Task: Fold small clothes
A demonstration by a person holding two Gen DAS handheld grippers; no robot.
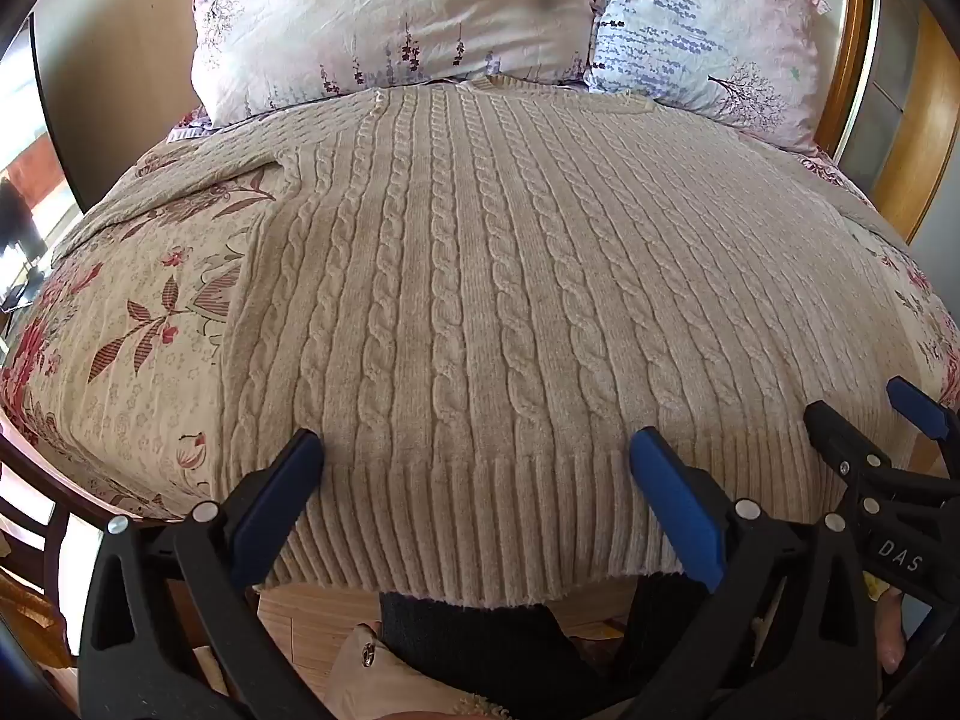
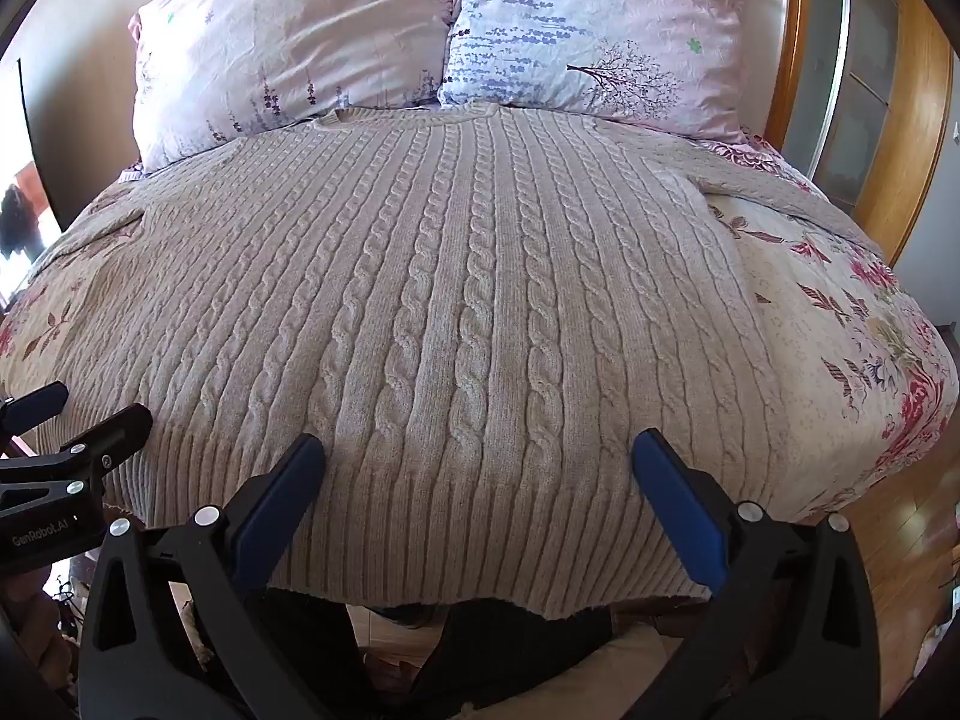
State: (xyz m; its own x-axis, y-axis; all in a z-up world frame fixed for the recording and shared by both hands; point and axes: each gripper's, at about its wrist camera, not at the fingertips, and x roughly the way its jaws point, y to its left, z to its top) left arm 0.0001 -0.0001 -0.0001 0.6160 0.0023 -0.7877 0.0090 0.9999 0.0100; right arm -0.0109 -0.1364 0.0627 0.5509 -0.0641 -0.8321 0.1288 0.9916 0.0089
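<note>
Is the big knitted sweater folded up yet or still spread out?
Spread out. The sweater lies flat across the bed, neck by the pillows, ribbed hem hanging over the near edge, one sleeve stretched sideways. No fold shows.

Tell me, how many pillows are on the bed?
2. One pillow lies at the head of the bed on the left, the other pillow beside it on the right, both behind the sweater. None seems hidden.

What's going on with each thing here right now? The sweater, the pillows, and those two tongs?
Sweater: unfolded, spread flat on the bedspread, ribbed hem hanging over the bed's near edge.
Pillows: two, side by side at the head of the bed, just beyond the sweater's collar.
Left tongs: wide open over the hem, holding nothing.
Right tongs: wide open over the hem, holding nothing.
</note>
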